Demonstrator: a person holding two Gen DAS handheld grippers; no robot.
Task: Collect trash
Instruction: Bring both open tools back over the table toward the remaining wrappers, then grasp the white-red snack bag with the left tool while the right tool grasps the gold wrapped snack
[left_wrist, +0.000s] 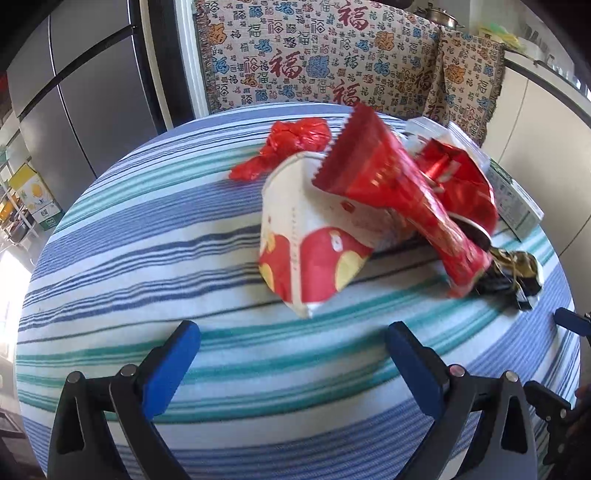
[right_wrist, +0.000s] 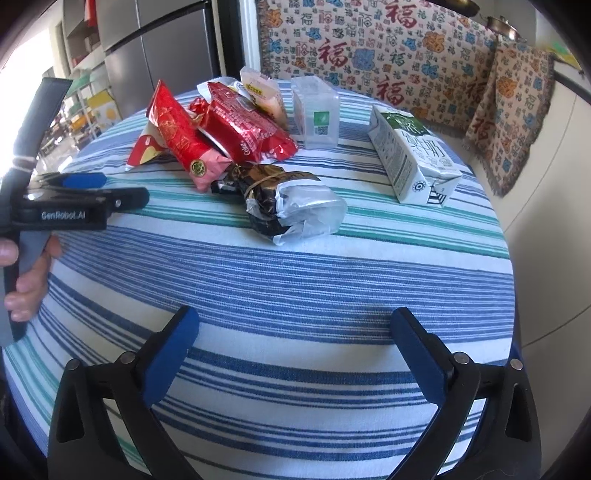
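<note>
Left gripper (left_wrist: 291, 343) fingers spread wide, empty; crushed paper cup (left_wrist: 310, 236) lying just ahead on striped surface (left_wrist: 129, 258), nearest this hand. Right gripper (right_wrist: 295, 332) fingers spread too, farther back.

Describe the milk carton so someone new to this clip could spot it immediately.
On the round table with the striped cloth, look right of the red wrapper pile. The milk carton lies alone on its side: a white box with green top and printed text, the only carton there.
</note>
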